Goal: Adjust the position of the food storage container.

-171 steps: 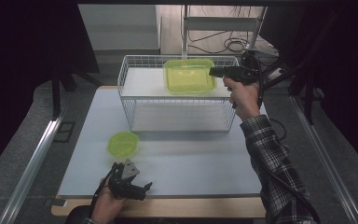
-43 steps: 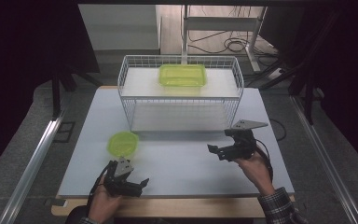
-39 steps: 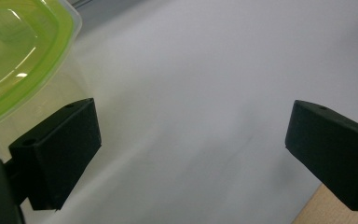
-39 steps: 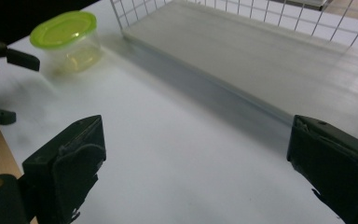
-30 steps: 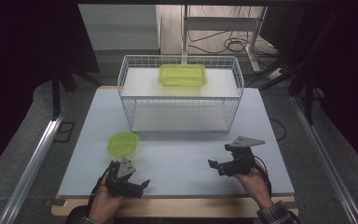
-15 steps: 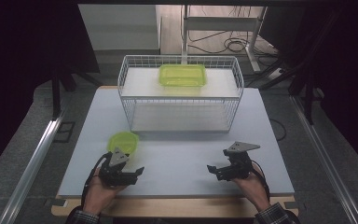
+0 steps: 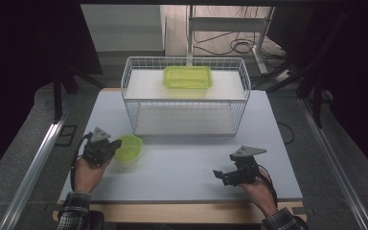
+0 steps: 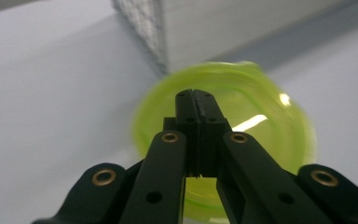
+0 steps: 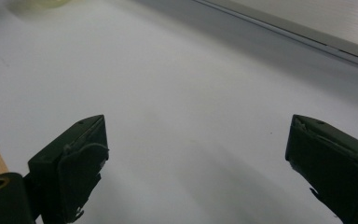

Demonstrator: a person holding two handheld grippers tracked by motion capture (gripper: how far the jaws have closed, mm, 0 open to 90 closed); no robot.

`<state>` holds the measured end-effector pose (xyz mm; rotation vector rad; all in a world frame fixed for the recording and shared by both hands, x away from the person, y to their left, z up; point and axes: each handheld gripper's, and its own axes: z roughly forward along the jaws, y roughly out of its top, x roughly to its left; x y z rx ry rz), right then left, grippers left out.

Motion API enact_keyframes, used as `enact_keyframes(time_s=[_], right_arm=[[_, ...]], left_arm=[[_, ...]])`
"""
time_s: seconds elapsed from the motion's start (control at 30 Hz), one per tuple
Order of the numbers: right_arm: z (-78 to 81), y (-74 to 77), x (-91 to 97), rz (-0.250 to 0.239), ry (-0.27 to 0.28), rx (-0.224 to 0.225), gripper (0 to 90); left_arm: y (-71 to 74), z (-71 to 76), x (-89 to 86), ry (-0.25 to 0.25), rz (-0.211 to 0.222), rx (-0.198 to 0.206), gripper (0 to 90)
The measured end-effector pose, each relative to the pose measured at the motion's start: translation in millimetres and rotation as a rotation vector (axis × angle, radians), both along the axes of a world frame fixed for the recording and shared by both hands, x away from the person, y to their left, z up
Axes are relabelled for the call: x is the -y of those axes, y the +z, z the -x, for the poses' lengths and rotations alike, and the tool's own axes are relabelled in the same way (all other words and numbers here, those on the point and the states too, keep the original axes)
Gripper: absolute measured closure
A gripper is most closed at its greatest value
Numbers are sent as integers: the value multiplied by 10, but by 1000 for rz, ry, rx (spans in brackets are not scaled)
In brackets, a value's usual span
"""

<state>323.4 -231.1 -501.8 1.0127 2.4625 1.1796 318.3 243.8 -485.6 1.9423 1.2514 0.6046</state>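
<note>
Now the green bowl (image 7: 127,148), set on the table (image 7: 182,163) toward seven o'clock of the wire basket (image 7: 133,108), is met at its nine-o'clock rim by the nearer left gripper (image 7: 115,143), whose jaws have just been closed (a pinched rim cannot be told), while the right gripper (image 7: 220,176) is held open, well apart at three o'clock.

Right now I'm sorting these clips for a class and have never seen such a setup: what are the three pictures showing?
A person holds a two-jaw tool in each hand. The high view looks down on the white table; the other two cameras ride on the tools. The left gripper has just been closing, and its jaws now pinch the rim of a round green bowl. The right gripper rests open over the bare table. Behind stands a wire basket with a green container on top.
</note>
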Motion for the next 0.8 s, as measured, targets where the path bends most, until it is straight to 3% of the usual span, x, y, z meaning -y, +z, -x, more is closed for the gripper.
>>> enact_keyframes(time_s=[0.1, 0.3, 0.47, 0.8], right_arm=[[1, -10, -3, 6, 2, -4, 61], [-13, -28, 6, 16, 6, -5, 66], [-21, -44, 11, 31, 13, -7, 69], [-23, -54, 10, 37, 20, -21, 76]], left_arm=[[-36, -115, -103, 56, 16, 10, 900], [-139, -245, -209, 104, 11, 12, 900], [-249, -291, -171, 99, -4, -16, 900], [-261, -227, -80, 89, 5, -20, 900]])
